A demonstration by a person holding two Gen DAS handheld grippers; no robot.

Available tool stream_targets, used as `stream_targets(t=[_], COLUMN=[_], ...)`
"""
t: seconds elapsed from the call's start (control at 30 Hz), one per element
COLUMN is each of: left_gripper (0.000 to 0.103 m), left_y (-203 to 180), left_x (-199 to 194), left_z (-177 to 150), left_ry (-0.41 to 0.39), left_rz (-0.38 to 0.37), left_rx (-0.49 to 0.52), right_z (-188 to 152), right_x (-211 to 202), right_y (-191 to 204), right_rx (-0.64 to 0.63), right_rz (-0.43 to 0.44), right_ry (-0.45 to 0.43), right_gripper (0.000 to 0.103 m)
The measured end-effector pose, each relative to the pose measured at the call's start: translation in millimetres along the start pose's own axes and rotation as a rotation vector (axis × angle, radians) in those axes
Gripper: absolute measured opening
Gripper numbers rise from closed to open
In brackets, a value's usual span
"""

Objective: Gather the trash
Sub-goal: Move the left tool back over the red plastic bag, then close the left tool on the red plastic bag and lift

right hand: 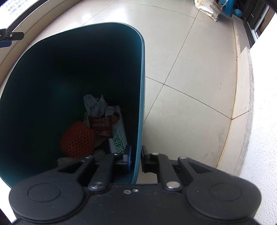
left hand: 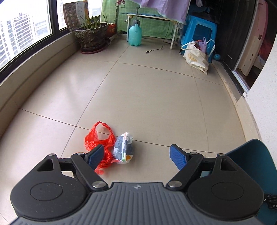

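Clamping the bin (right hand: pixel 86 72) wall in my right claw (right hand: pixel 136 158) keeps it near; my left claw (left hand: pixel 137 154), spread wide, hovers over the red bag (left hand: pixel 99 136) and wrapper (left hand: pixel 123 147) ahead.

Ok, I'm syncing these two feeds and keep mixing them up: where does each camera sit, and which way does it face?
Left wrist: on the left gripper, low, looking across the tiled floor at the red plastic bag and crumpled wrapper; its open blue-padded fingers show.
Right wrist: on the right gripper, looking down into the teal bin; its fingers clamp the bin wall.
Shared: the bin, the floor, the white shopping bag.
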State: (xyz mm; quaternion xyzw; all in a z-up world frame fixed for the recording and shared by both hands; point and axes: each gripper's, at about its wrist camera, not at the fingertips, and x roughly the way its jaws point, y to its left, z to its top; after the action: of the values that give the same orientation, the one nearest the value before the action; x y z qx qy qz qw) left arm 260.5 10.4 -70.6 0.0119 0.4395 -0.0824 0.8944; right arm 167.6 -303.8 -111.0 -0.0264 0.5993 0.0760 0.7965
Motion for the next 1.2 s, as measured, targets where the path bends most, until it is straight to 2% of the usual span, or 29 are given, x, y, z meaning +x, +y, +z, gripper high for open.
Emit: stream_targets(t=[0.07,0.27,0.4,0.57,0.63,0.77,0.93,0.97,1.07,1.17,1.2], left_gripper=[0.083,0.083,0.083,0.083,0.083,0.083,0.082,0.081,0.063,0.06,0.056], left_y=[10.0,48.1,70.5,94.8,98.9,103.7,110.1,109.2,106.0,105.9,106.2], left_x=[14.8,76.1,127.9,193.7,215.2,251.1,276.5,278.4,281.7,278.9,277.3], left_z=[3.0,10.4,6.4,-3.2,-8.9,-19.5,-34.4,-36.4,-40.7,-42.9,-43.3], left_ry=[-0.002,0.088,0.165,0.247,0.273,0.311,0.357,0.36,0.376,0.37,0.368], left_rz=[0.055,0.098,0.139,0.15,0.157,0.175,0.191,0.193,0.201,0.206,0.212], left_rx=[-0.004,-0.045,-0.112,-0.213,-0.224,-0.221,-0.278,-0.277,-0.265,-0.266,-0.266], right_z=[-0.2,-1.3,-0.7,0.0,1.4,3.3,4.2,4.0,3.8,3.6,3.4], right_x=[1.0,4.2,7.5,15.1,14.5,15.5,16.1,16.2,17.4,17.6,17.9], right_y=[-0.2,-0.4,-1.1,-1.6,-1.5,-1.3,0.2,0.3,1.1,3.5,3.9], right_rx=[0.0,0.003,-0.005,-0.011,-0.016,-0.02,-0.02,-0.019,-0.022,-0.029,-0.029], right_rz=[0.002,0.01,0.009,0.01,0.012,0.009,0.007,0.007,0.002,-0.003,-0.002], right_ry=[0.001,0.008,0.023,0.046,0.05,0.057,0.061,0.061,0.063,0.062,0.061], right_gripper=[0.012,0.012,0.012,0.012,0.013,0.013,0.012,0.011,0.011,0.011,0.011])
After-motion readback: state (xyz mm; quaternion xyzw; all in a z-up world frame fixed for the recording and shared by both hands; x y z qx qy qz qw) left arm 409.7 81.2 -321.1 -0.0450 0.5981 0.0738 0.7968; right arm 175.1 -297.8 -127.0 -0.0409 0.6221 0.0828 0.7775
